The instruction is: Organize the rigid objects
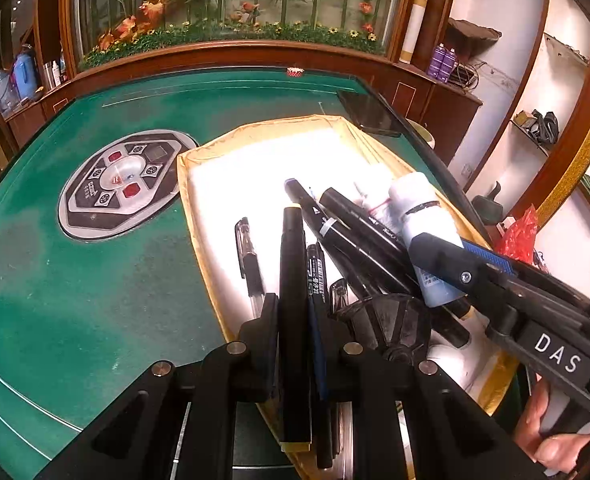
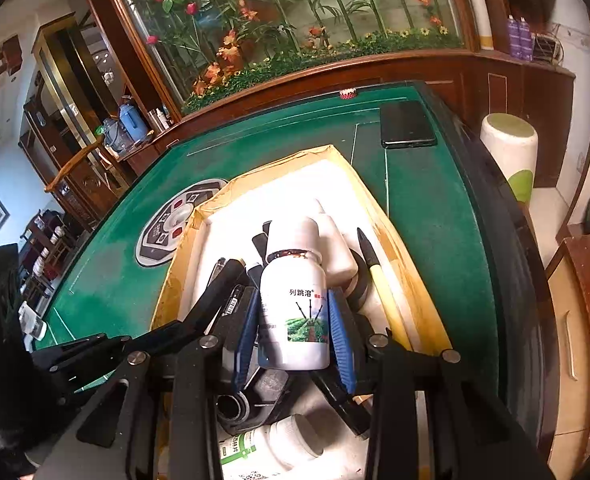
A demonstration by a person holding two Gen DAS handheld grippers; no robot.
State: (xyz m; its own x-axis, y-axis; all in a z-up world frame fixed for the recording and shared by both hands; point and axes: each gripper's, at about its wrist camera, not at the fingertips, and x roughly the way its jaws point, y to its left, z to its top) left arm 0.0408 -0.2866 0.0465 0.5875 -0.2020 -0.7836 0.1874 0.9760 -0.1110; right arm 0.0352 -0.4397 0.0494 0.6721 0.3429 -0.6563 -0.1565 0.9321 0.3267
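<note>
A yellow-rimmed box [image 1: 199, 184] [image 2: 379, 204] with a white lining lies on the green table. It holds several black pens and markers [image 1: 359, 232], white bottles and a yellow-handled brush [image 2: 379, 280]. My left gripper [image 1: 303, 320] is shut on a black marker with pale ends [image 1: 293, 264], and a thin barcoded pen [image 1: 317, 276] is pressed alongside it. My right gripper [image 2: 295, 304], with blue pads [image 2: 341, 332], is shut on a white labelled bottle [image 2: 295, 312] [image 1: 419, 216], held over the pile of pens. The right gripper [image 1: 455, 260] reaches in from the right in the left wrist view.
A dark phone [image 1: 369, 114] [image 2: 407, 124] lies at the far right of the table, beyond the box. The table's round control panel [image 1: 123, 184] is left of the box. Another white bottle [image 2: 271, 448] lies under the right gripper. A white-and-green stool [image 2: 511, 152] stands off the table's right edge.
</note>
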